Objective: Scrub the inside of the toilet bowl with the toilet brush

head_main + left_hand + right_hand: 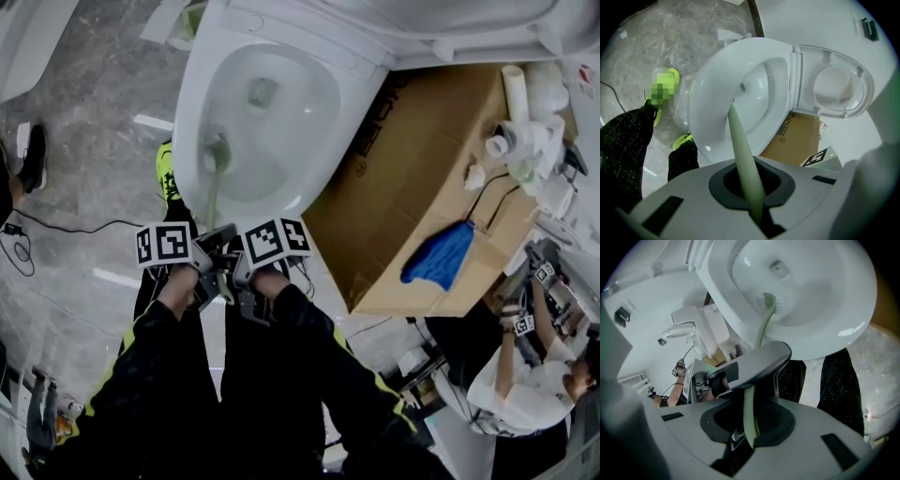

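The white toilet bowl [281,103] stands open below me. A pale green toilet brush has its head [217,150] low on the bowl's inner wall, left of the drain. Its thin handle [213,202] runs back to my two grippers, which are held close together at the bowl's front rim. My left gripper [208,255] is shut on the handle [743,150], which crosses the rim into the bowl [754,93]. My right gripper [749,425] is shut on the same handle further back. In the right gripper view the brush head [768,301] lies against the bowl's inside [811,291], and the left gripper's body [750,364] is just ahead.
A brown cardboard box [422,178] sits right of the toilet with a blue cloth [439,255] on it and white rolls [523,141] beyond. The raised lid [839,86] stands behind the bowl. Another person [525,384] crouches at lower right. A cable [66,225] crosses the marble floor.
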A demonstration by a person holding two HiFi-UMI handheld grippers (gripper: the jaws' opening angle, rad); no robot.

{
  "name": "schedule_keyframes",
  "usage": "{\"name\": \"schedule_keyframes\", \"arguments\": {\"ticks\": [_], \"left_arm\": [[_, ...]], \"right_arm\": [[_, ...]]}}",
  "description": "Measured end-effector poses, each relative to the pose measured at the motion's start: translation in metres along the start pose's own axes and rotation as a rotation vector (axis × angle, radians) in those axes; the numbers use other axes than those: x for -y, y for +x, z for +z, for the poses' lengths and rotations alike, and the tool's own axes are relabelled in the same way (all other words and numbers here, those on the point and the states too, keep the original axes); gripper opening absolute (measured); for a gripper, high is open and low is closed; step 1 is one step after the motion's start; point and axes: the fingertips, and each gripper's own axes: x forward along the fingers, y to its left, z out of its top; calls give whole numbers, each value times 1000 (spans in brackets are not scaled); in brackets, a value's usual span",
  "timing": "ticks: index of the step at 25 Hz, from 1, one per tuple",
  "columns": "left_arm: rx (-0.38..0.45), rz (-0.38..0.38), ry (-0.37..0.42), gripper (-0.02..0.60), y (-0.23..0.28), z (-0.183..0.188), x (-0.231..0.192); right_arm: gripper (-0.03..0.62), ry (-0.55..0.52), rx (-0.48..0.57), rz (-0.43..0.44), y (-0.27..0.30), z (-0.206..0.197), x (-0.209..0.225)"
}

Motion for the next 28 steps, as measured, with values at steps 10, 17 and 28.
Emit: {"name": "schedule_keyframes", "arguments": {"ticks": [10,17,28], "left_arm": [[89,-10,45,11,-1,29,6],[144,-19,104,11,-3,55,14],[156,-33,151,11,4,81,22]], "right_arm": [[58,-94,-10,-18,1,21,-8],[58,-166,3,-23,1,42,-17],[58,-200,35,4,0,68,-25]]}}
